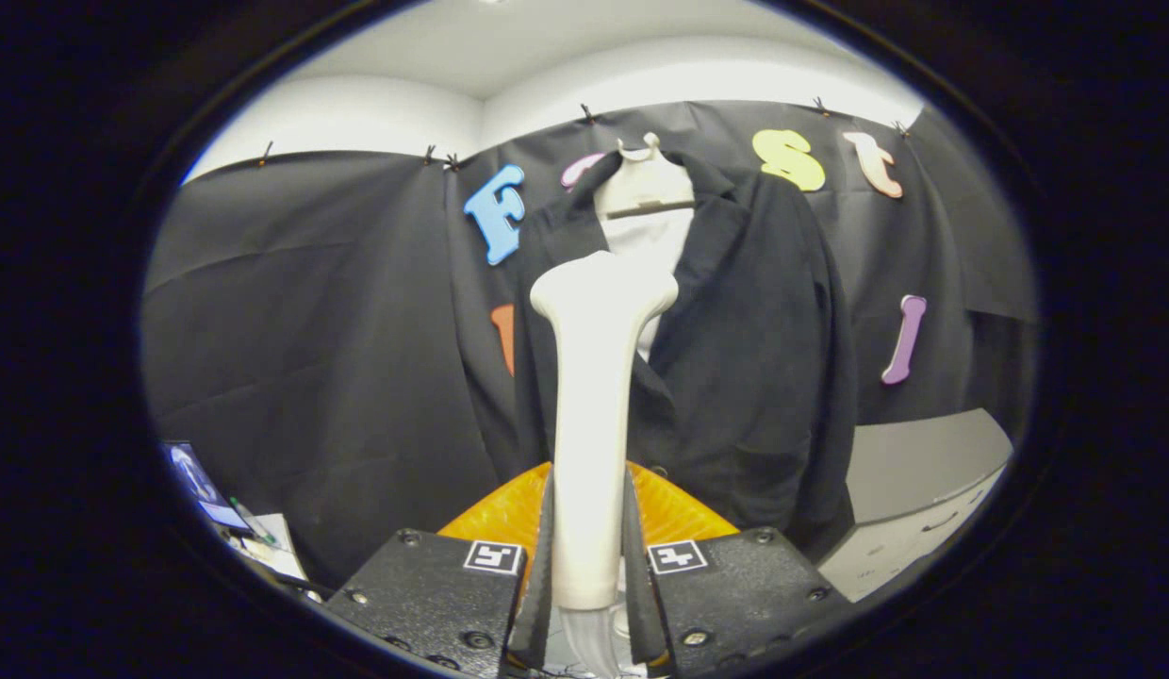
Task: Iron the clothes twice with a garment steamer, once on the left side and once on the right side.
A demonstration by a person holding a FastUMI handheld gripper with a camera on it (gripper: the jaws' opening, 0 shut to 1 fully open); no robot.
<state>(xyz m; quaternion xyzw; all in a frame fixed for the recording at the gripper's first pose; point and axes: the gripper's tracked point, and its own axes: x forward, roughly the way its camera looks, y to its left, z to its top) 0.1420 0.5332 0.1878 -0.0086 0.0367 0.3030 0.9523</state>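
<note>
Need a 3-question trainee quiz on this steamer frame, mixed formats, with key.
1. True or false: the gripper is shut on the white garment steamer.
2. What hangs beyond the steamer's head? A) a red towel B) a black jacket on a white hanger C) blue jeans
3. Fill in: the steamer's head points ____, toward the jacket's collar.

Key: 1 true; 2 B; 3 up

A cream-white garment steamer is showing against a black jacket, which is hanging on a white hanger. The gripper is showing speckled black fingers (with black-and-white square markers) over an orange base.
</note>
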